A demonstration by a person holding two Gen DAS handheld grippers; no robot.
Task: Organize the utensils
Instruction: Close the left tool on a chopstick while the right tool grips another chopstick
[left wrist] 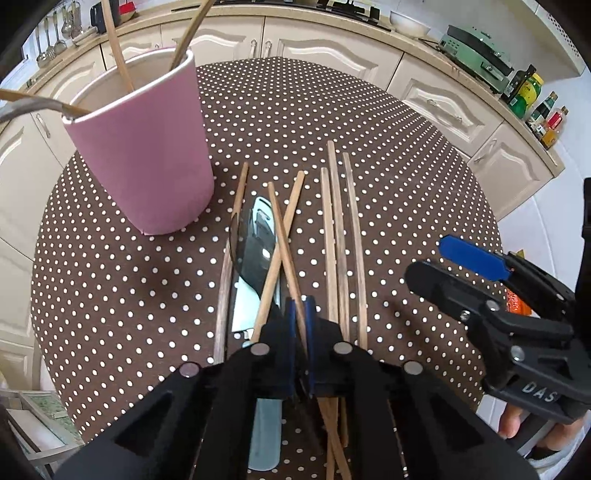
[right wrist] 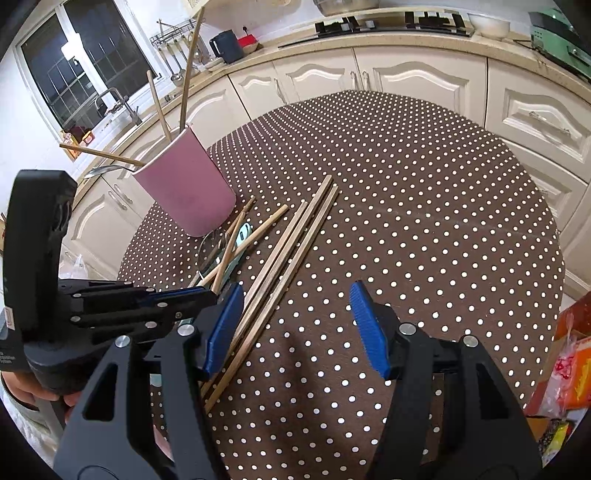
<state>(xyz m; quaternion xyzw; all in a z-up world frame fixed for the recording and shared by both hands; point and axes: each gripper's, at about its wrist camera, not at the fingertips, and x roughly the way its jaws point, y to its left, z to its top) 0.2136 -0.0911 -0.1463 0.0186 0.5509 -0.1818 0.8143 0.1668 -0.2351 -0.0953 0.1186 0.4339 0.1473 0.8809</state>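
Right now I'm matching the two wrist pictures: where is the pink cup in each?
Left wrist view: the pink cup stands upper left on the dotted table, chopsticks sticking out of it.
Right wrist view: the same cup is left of centre, beyond the left gripper.
Shared landmark: the loose chopsticks lying on the tablecloth.

Black left claw [left wrist: 300, 314] and right claw [right wrist: 295, 325], blue ribbed pads, silver screws.

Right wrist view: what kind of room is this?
A home kitchen, most likely: cream cabinets under a counter, a hob set into it, and a sink tap below the window.
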